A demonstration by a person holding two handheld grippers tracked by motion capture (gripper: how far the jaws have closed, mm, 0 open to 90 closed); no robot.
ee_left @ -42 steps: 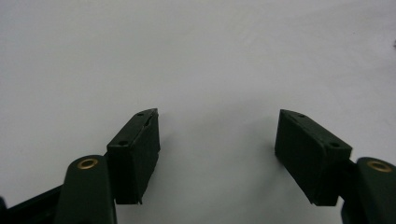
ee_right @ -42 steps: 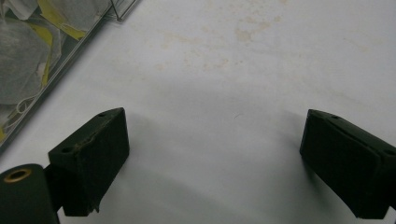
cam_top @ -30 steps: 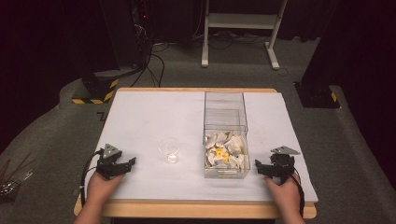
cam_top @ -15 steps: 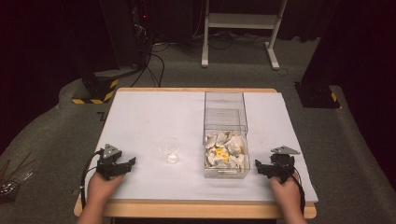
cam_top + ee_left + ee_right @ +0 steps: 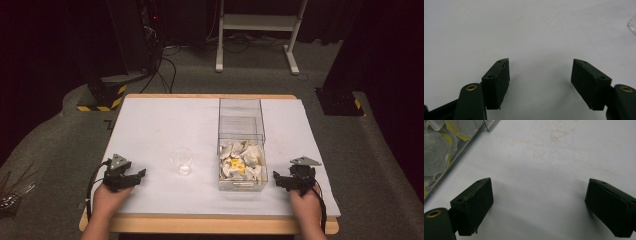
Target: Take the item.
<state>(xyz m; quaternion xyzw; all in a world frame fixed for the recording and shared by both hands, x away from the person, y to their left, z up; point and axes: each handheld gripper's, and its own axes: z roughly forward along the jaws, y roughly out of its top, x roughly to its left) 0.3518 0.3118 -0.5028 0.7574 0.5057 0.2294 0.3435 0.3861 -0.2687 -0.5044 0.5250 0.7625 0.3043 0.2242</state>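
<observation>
Counted on the white table: two grippers, the left gripper at about 8 o'clock and the right gripper at about 4 o'clock, each with two black jaws spread apart. One clear glass near 7 o'clock. One clear box right of centre, seemingly split into two compartments, the near one holding a heap of crumpled pale wrappers, perhaps a dozen, too tangled for an exact count.
</observation>
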